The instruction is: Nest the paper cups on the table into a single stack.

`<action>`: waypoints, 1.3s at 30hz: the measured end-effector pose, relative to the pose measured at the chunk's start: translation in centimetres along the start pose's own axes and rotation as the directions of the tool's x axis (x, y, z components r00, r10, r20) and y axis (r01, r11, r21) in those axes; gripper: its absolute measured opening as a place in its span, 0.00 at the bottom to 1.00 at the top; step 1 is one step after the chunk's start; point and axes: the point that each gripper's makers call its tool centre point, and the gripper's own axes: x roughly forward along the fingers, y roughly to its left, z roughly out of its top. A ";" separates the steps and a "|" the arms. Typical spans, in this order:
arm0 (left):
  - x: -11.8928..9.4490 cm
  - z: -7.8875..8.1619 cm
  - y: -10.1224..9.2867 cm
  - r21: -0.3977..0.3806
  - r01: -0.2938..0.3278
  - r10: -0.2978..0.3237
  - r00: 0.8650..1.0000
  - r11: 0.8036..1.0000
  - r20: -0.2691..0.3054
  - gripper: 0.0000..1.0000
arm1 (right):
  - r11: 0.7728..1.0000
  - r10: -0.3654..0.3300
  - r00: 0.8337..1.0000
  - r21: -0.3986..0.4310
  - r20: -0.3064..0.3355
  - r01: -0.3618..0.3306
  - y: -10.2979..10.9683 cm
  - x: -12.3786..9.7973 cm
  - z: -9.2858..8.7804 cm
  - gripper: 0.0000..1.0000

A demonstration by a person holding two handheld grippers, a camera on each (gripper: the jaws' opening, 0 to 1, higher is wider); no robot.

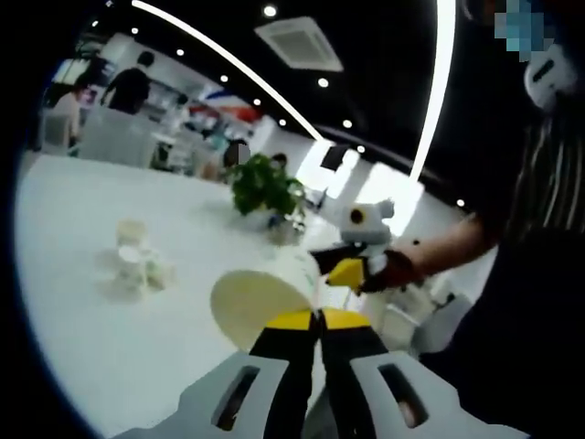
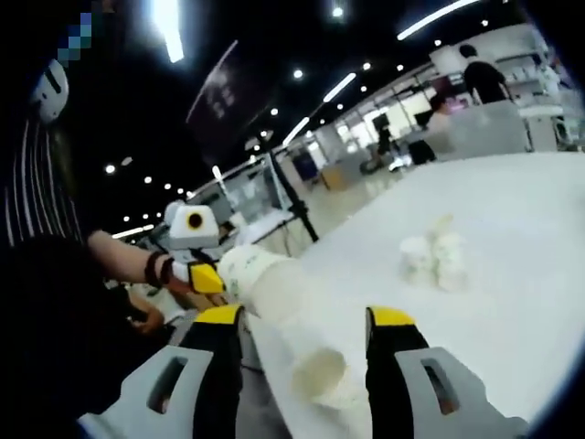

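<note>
Left gripper (image 1: 318, 320) pinching paper cup (image 1: 258, 306) at lower centre; right gripper (image 2: 306, 325) spread around another cup (image 2: 318, 373). Loose cups (image 2: 437, 256) mid-right on table (image 2: 512, 302) (unnested); most stacking apparently left.

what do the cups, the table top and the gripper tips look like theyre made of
The cup held by the left hand-held gripper looks like matte cream paper, thin-walled with a flat disc base. The loose cups look alike, too blurred to confirm. The table seems a smooth white laminate or plastic with a soft sheen. The right hand-held gripper has yellow fingertips, probably rubbery pads on grey plastic.
</note>
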 end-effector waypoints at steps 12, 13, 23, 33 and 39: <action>-0.1 -0.1 -0.2 0.000 0.009 -0.009 1.000 1.000 -0.023 0.00 | 0.991 -0.114 0.993 -0.073 0.021 0.116 -2.9 -2.0 1.4 0.63; -0.1 0.0 -0.2 0.000 0.008 -0.008 1.000 1.000 -0.022 0.00 | 0.990 -0.118 0.993 -0.070 0.021 0.120 -3.0 -2.2 1.4 0.63; 0.1 -0.2 -0.4 0.005 0.012 -0.012 0.999 1.000 -0.033 0.00 | 0.983 -0.175 0.984 -0.051 0.023 0.176 -4.3 -2.9 1.4 0.73; -0.4 -0.3 0.0 0.004 -0.003 0.003 0.999 1.000 -0.040 0.00 | 0.965 -0.260 0.966 -0.021 0.013 0.260 -6.3 -3.4 1.2 0.94; -0.6 -0.4 0.1 0.004 -0.015 0.015 0.999 1.000 -0.034 0.00 | 0.960 -0.280 0.960 -0.023 0.020 0.281 -7.0 -3.5 1.3 0.98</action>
